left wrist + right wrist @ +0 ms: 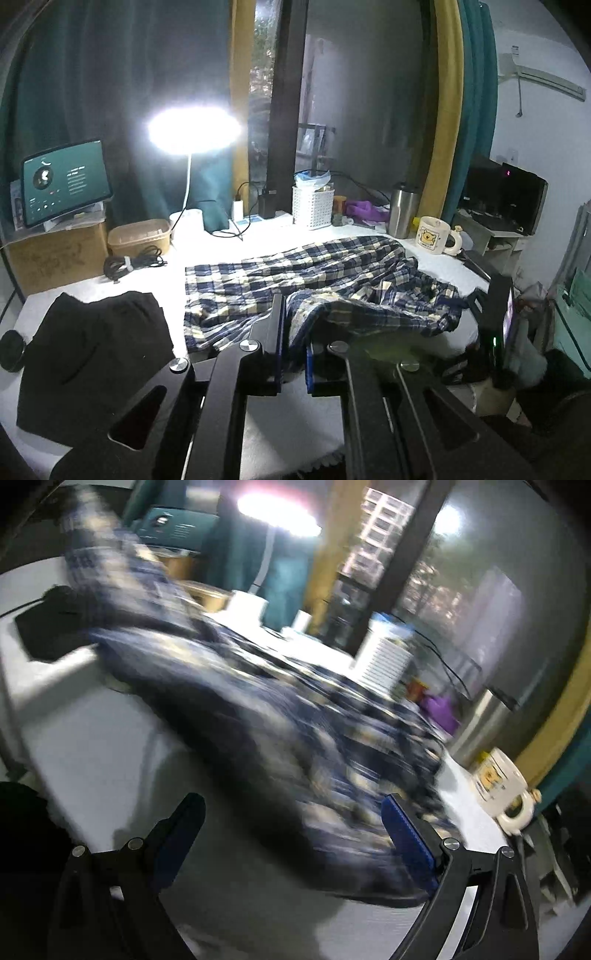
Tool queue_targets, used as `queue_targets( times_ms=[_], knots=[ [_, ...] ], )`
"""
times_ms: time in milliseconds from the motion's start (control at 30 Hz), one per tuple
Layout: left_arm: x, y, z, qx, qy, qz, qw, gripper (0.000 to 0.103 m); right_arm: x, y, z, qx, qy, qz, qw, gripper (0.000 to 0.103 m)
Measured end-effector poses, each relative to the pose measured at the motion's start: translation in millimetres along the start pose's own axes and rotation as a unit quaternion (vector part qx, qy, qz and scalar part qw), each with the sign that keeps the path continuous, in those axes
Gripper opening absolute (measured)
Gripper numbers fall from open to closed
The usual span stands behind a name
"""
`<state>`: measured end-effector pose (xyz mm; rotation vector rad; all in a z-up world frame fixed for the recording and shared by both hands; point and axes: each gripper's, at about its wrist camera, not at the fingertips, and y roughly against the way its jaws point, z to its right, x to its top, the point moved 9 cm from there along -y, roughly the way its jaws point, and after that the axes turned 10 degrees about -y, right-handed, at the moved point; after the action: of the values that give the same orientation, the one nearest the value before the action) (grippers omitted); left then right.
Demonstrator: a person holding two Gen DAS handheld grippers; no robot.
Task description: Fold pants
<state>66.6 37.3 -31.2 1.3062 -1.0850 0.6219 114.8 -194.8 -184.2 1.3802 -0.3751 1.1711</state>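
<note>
Pinching a fold of the pants [314,273], the left tool [293,332] is clamped shut; the right tool [291,834] gapes wide, empty, above the bench [110,746].

Your plaid pants [295,280], navy and cream check, lie rumpled on the white table [229,435] ahead of your left gripper [293,332]. One edge is pinched in its closed jaws and lifted off the surface.

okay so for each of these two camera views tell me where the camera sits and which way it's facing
Left wrist: on the left gripper, looking along its fingers, shut on the plaid pants, across the white table toward the lamp.
Right wrist: on the right gripper, fingers open, blurred, facing the pants slantwise.
Shared: pants, lamp, mug, white basket.
</note>
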Motion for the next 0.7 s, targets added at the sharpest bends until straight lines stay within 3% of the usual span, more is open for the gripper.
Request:
queue_targets(
  times_ms=[167, 267, 367, 433, 467, 667, 700],
  knots=[
    [-10, 3, -4, 0.009, -0.002, -0.011, 0.9999, 0.007, -15, -12, 52, -0.019, -0.001, 0.000, 1.000, 0.096],
    [-14, 1, -2, 0.006, -0.004, -0.016, 0.9998, 0.007, -25, -22, 78, -0.029, -0.001, -0.009, 1.000, 0.089],
    [-18, -2, 5, 0.000, -0.020, -0.024, 0.9995, 0.007, -27, -25, 94, -0.023, 0.002, -0.003, 1.000, 0.077],
    [-20, -5, 12, -0.007, -0.030, -0.028, 0.9991, 0.007, -27, -26, 100, -0.028, 0.005, -0.001, 1.000, 0.062],
    [-21, -7, 15, -0.009, -0.037, -0.031, 0.9988, 0.007, -29, -28, 104, -0.030, 0.004, -0.004, 1.000, 0.048],
    [-20, -8, 29, -0.011, -0.066, -0.038, 0.9970, 0.007, -27, -22, 107, -0.059, 0.006, 0.007, 0.998, 0.048],
    [-19, -9, 29, -0.010, -0.067, -0.039, 0.9969, 0.007, -27, -22, 103, -0.065, 0.019, 0.003, 0.998, 0.058]
  ],
)
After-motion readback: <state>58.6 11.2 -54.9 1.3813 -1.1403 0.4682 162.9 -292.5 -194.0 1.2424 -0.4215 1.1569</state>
